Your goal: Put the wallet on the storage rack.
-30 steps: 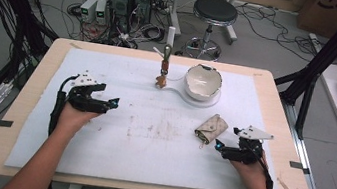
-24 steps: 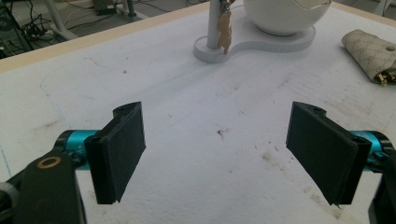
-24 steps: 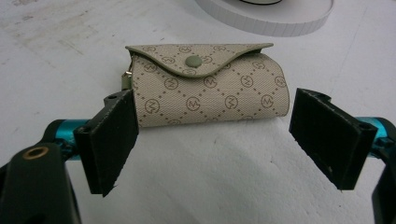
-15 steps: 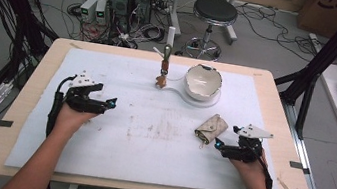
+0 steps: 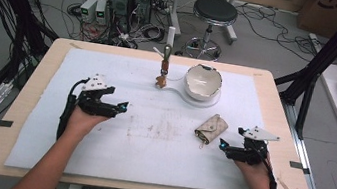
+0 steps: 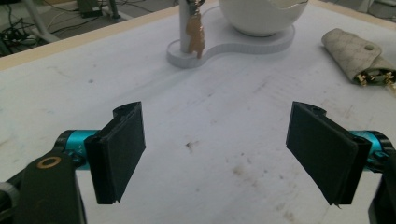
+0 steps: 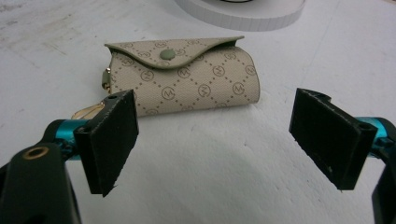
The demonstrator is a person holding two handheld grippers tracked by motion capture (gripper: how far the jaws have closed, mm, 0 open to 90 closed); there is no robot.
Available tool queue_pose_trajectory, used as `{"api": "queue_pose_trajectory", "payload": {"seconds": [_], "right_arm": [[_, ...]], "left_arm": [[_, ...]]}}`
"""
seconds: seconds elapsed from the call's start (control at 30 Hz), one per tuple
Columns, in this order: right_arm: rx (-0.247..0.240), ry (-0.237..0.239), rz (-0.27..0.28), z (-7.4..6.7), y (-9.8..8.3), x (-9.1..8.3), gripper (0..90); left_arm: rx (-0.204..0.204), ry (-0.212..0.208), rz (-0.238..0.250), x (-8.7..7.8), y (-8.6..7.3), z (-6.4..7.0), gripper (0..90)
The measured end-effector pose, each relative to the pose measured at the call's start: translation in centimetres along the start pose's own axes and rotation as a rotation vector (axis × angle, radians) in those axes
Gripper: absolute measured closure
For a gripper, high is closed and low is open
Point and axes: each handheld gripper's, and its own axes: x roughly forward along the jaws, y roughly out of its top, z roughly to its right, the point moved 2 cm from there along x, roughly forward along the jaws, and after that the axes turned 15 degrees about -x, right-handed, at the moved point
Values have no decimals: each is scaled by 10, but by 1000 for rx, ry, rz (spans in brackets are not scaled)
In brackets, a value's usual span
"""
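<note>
A beige patterned key pouch [image 5: 211, 128] lies snapped closed on the white mat, with a gold key ring sticking out at one end. In the right gripper view the pouch [image 7: 182, 81] lies just beyond my right gripper [image 7: 217, 140], whose jaws stand wide open with nothing between them. From above, that right gripper [image 5: 223, 145] sits right of the pouch and points left at it. My left gripper [image 5: 121, 107] rests at the mat's left, open and pointing right. In the left gripper view, my left gripper [image 6: 219, 140] holds nothing, and the pouch [image 6: 359, 56] shows far right.
A white bowl [image 5: 202, 82] sits on a white stand [image 5: 177, 92] at the back middle. A post with a brown tag [image 5: 163, 71] hanging from it rises from the stand's left end. The mat [image 5: 148, 147] is stained in its middle. Cables, computers and a stool lie beyond the table.
Both hands have barely shifted; the left gripper has drifted slightly right. Both pairs of jaws stay open and the pouch has not moved.
</note>
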Motion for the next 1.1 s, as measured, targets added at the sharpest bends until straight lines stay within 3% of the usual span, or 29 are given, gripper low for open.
{"api": "queue_pose_trajectory", "payload": {"seconds": [0.3, 0.7, 1.1], "right_arm": [[10, -11, -16, -2, -16, -18, 158], [42, -43, -22, -2, -34, -41, 158], [33, -22, -30, -8, -35, -44, 158]], "left_arm": [[27, -65, -28, 34, 4, 31, 195], [82, -166, -86, 86, 5, 88, 196], [107, -186, -100, 116, 6, 124, 190]]}}
